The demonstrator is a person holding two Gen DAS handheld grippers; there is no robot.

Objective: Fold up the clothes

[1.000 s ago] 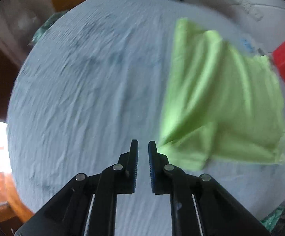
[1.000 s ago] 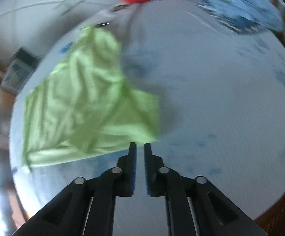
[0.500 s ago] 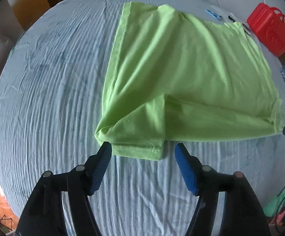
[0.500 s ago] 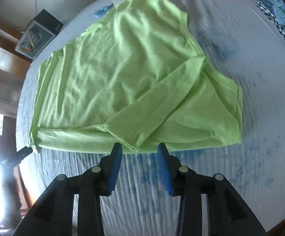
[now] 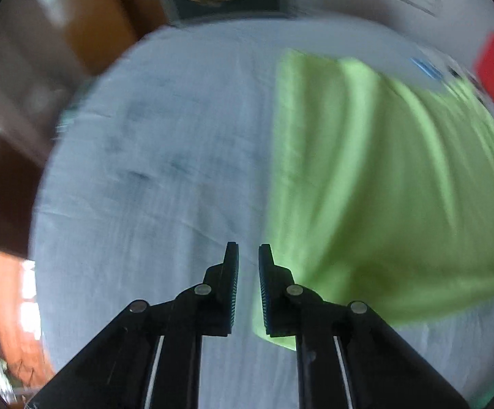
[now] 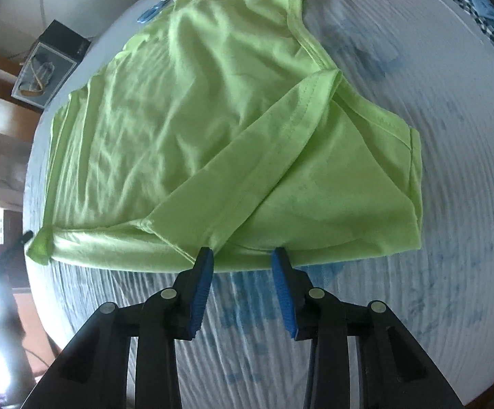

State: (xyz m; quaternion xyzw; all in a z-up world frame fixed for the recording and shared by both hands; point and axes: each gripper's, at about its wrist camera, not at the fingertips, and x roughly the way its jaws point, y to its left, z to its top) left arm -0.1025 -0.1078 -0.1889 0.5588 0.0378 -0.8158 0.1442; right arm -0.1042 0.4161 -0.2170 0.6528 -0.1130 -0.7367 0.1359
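Since half a second ago our left gripper (image 5: 247,255) has swung off, jaws narrowed on nothing, while the right gripper (image 6: 241,259) holds jaws wide just before the shirt (image 6: 192,102) hem on the bed (image 6: 417,289).
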